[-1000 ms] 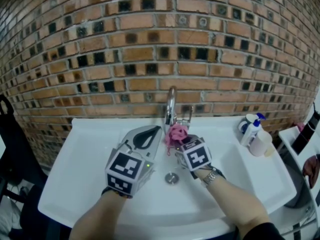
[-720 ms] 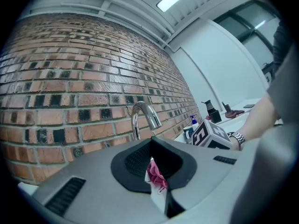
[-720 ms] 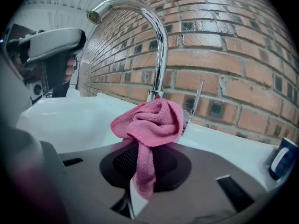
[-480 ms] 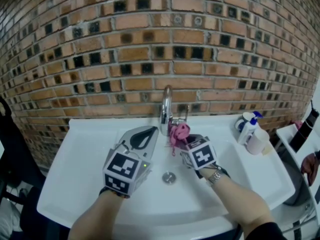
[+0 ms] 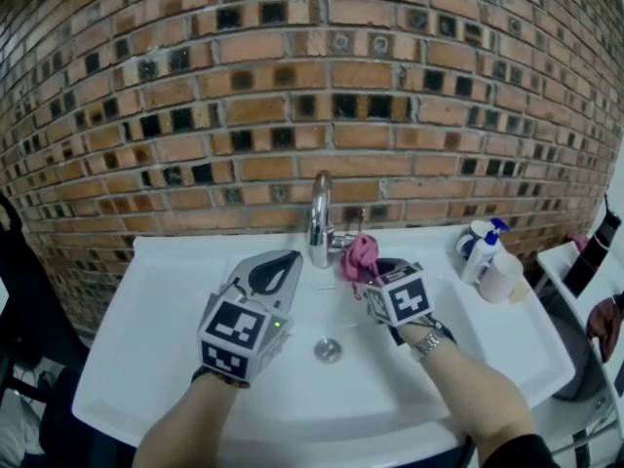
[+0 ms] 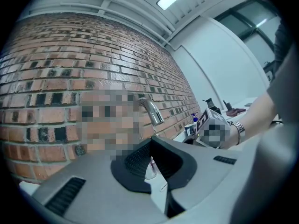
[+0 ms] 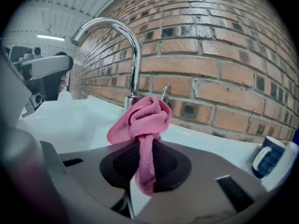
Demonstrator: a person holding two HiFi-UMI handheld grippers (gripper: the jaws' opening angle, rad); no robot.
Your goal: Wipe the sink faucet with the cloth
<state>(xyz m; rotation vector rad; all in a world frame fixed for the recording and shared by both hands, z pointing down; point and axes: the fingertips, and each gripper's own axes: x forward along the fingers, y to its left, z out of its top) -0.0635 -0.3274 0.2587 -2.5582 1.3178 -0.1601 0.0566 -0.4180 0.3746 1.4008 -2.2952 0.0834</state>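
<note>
Nearest the camera in the head view, two forearms reach up from the bottom edge over the white sink [image 5: 146, 330]. The right wrist wears a metal watch [image 5: 426, 344]. Each hand carries a marker cube over the basin, one on either side of the round drain [image 5: 328, 350].

The left hand-held gripper [image 5: 281, 264] is held level, pointing toward the back of the sink just left of the faucet [image 5: 319, 217]. In its own view, the jaws of the left hand-held gripper [image 6: 152, 164] are pressed together with nothing between them.

The right hand-held gripper [image 5: 373, 266] tilts a little downward and points at the back rim, to the right of the faucet. Its jaws are clamped on the cloth [image 5: 359, 254].

The cloth [image 7: 142, 120] is pink terry, bunched into a loose knot above the pads, with a narrow tail hanging down between them. It sits just beside the faucet's base, though contact between the two cannot be judged.

The faucet [image 7: 133, 55] is a chrome gooseneck arching over the basin. Far right on the rim stand a spray bottle [image 5: 485, 252] and a blue mug [image 7: 264, 160]. Behind everything rises a brick wall [image 5: 292, 96].
</note>
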